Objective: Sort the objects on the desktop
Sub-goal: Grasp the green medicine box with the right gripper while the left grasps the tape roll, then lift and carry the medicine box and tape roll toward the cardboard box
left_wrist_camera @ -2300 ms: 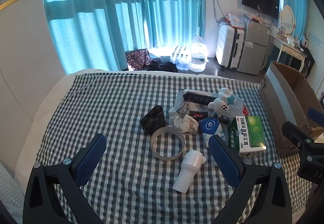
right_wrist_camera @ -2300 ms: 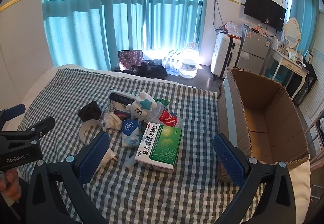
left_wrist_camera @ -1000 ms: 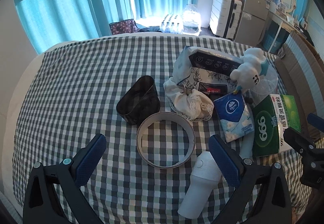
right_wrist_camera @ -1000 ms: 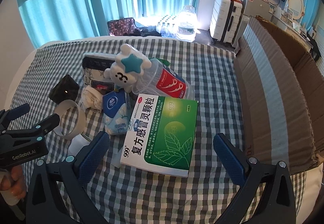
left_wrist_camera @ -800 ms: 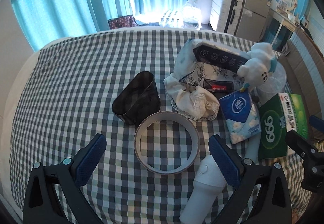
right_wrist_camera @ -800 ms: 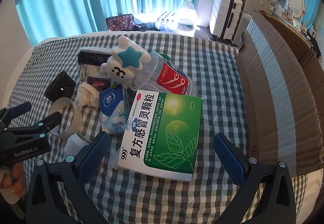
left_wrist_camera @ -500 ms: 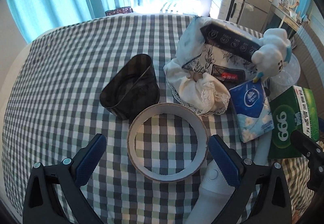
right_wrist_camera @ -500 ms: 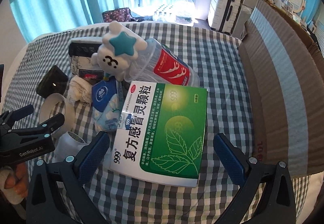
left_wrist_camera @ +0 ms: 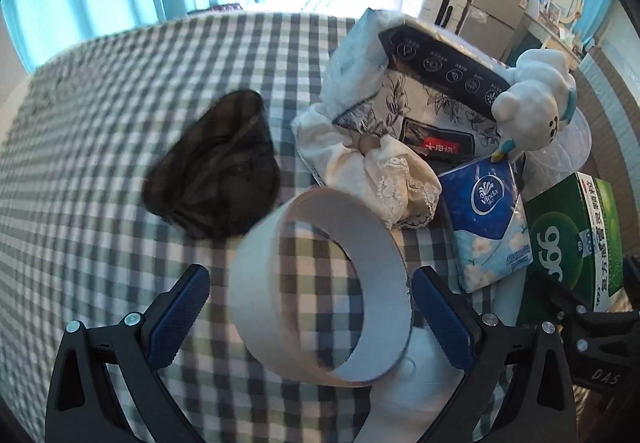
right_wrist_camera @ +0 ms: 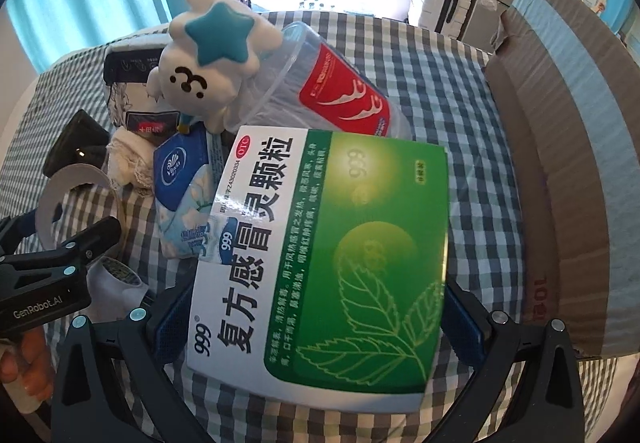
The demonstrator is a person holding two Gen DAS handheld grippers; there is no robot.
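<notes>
My left gripper (left_wrist_camera: 310, 307) is open around a grey tape ring (left_wrist_camera: 320, 283), one finger on each side; the right pad is close to the ring's edge, the left pad stands apart. The ring looks tilted up off the checked cloth (left_wrist_camera: 100, 123). My right gripper (right_wrist_camera: 316, 317) is wide open, its pads at both sides of the green medicine box (right_wrist_camera: 320, 255), which fills the gap. I cannot tell if the pads touch the box. The ring also shows in the right wrist view (right_wrist_camera: 76, 199).
A black pouch (left_wrist_camera: 216, 183), lace cloth (left_wrist_camera: 380, 179), blue tissue pack (left_wrist_camera: 488, 219), patterned package (left_wrist_camera: 424, 83), white plush toy (right_wrist_camera: 208, 63) and clear bottle with red label (right_wrist_camera: 332, 87) lie clustered. A white cup (left_wrist_camera: 404, 399) lies under the ring. A cardboard box (right_wrist_camera: 568, 147) stands right.
Both grippers have dropped lower and forward. The left one now straddles the tape ring, which has tipped up. The right one now straddles the green box.
</notes>
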